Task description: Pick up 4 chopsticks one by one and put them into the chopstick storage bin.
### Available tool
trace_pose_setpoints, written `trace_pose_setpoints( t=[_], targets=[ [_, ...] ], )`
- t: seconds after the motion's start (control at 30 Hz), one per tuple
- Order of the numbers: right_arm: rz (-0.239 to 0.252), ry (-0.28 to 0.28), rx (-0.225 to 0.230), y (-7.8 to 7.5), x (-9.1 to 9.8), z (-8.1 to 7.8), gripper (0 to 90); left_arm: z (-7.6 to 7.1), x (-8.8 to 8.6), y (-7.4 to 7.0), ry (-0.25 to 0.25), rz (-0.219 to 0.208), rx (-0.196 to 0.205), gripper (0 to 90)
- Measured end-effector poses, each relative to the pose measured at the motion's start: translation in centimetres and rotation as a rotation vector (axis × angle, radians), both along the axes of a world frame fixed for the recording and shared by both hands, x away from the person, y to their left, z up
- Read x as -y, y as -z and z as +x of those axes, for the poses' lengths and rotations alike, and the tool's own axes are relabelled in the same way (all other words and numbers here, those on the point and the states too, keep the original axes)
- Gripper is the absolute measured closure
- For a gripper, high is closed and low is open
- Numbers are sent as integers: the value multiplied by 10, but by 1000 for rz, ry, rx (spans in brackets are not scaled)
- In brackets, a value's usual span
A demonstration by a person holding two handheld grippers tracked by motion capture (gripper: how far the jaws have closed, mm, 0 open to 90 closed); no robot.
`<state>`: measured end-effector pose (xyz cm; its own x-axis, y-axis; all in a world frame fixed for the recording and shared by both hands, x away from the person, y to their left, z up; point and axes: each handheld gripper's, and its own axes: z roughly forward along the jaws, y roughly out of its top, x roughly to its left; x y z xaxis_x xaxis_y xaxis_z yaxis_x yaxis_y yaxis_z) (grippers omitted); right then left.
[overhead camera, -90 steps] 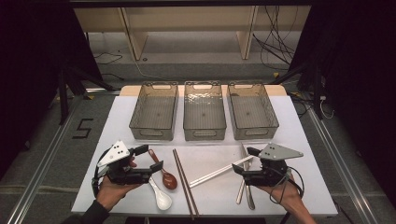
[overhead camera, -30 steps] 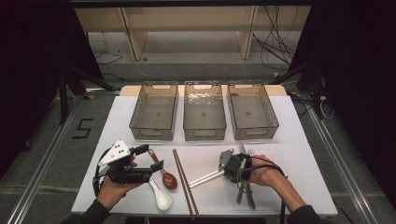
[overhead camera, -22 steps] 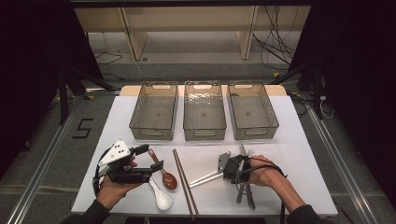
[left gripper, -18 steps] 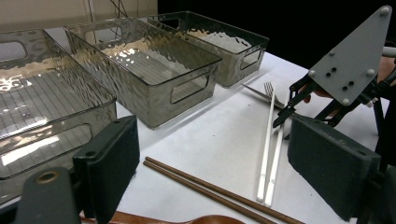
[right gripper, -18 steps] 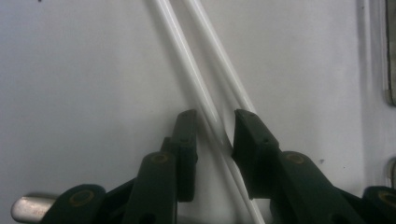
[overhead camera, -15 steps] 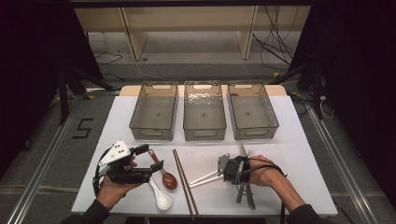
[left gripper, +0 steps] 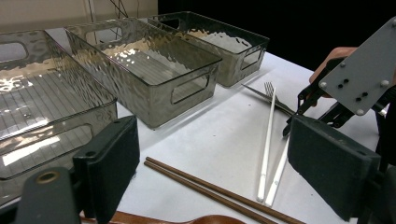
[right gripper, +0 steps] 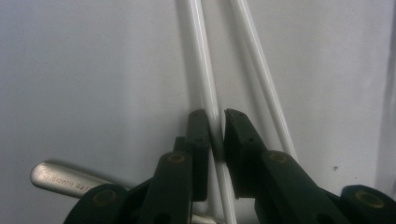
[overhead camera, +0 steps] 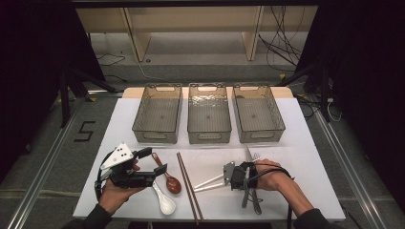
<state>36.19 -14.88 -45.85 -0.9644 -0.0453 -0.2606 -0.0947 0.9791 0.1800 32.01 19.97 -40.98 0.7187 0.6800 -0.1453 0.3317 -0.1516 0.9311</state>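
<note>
Two white chopsticks (overhead camera: pixel 209 183) lie side by side on the white table (overhead camera: pixel 296 143). My right gripper (overhead camera: pixel 229 175) points left at their right ends. In the right gripper view its jaws have just been closing, and the right gripper (right gripper: pixel 217 133) is shut on one white chopstick (right gripper: pixel 201 56); the second one (right gripper: pixel 261 70) runs just outside the right jaw. My left gripper (overhead camera: pixel 152 162) is held low at the front left, open, above a brown spoon (overhead camera: pixel 171 181). From the left gripper view, the left gripper (left gripper: pixel 222 168) faces the white chopsticks (left gripper: pixel 267 144) and the right gripper (left gripper: pixel 299 116).
Three clear bins (overhead camera: pixel 157 114) (overhead camera: pixel 208 114) (overhead camera: pixel 258 112) stand in a row at the back. Brown chopsticks (overhead camera: pixel 188 188) lie mid-front, with a white spoon (overhead camera: pixel 165 202) left of them. A fork and knife (overhead camera: pixel 250 157) lie under the right hand; a metal handle (right gripper: pixel 60 177) shows beside the jaws.
The right hand moved left from the front right to the white chopsticks, then held still while its jaws narrowed onto one chopstick. The left hand has not moved.
</note>
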Motion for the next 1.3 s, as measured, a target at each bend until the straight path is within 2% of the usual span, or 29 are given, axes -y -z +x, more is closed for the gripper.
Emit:
trace_pose_setpoints(
  t=[0.13,0.33,0.63,0.73,0.77,0.83,0.97,1.0,1.03,1.07,1.1,1.13,1.17,1.2,1.27,1.3],
  targets=[
    [-11,-36,-10,0,1,-1,843,0,0,0,0,1,-1,165],
    [-3,-67,0,-1,2,-3,847,0,0,0,-1,-4,-2,165],
    [28,-82,11,-6,3,-4,851,0,0,0,1,1,0,164],
    [52,-57,13,-10,3,-3,853,0,0,0,-2,-3,1,165],
    [82,-31,5,-13,4,-3,853,0,0,0,-3,-4,-1,165],
    [93,-17,2,-15,5,-2,853,0,0,0,-2,-2,-1,165],
    [164,67,13,-23,6,1,854,0,1,0,-2,1,-1,165],
    [164,67,13,-23,6,1,854,1,1,0,-3,1,-1,165],
    [181,87,19,-25,6,2,854,1,1,0,-3,4,-2,164],
    [221,133,21,-29,6,3,854,1,2,0,-3,2,-4,164],
    [245,155,27,-31,6,4,855,1,2,0,-6,-1,-11,165],
    [266,175,31,-34,6,5,855,2,2,0,-6,0,-13,164],
    [266,175,31,-34,6,5,855,2,3,0,-7,-3,-15,164],
    [305,213,47,-38,6,6,855,3,3,0,-9,-6,-20,165],
    [318,225,54,-39,6,6,855,3,4,0,-13,-10,-26,165],
    [349,248,70,-41,5,6,855,4,5,0,-13,-12,-30,165]
  ],
)
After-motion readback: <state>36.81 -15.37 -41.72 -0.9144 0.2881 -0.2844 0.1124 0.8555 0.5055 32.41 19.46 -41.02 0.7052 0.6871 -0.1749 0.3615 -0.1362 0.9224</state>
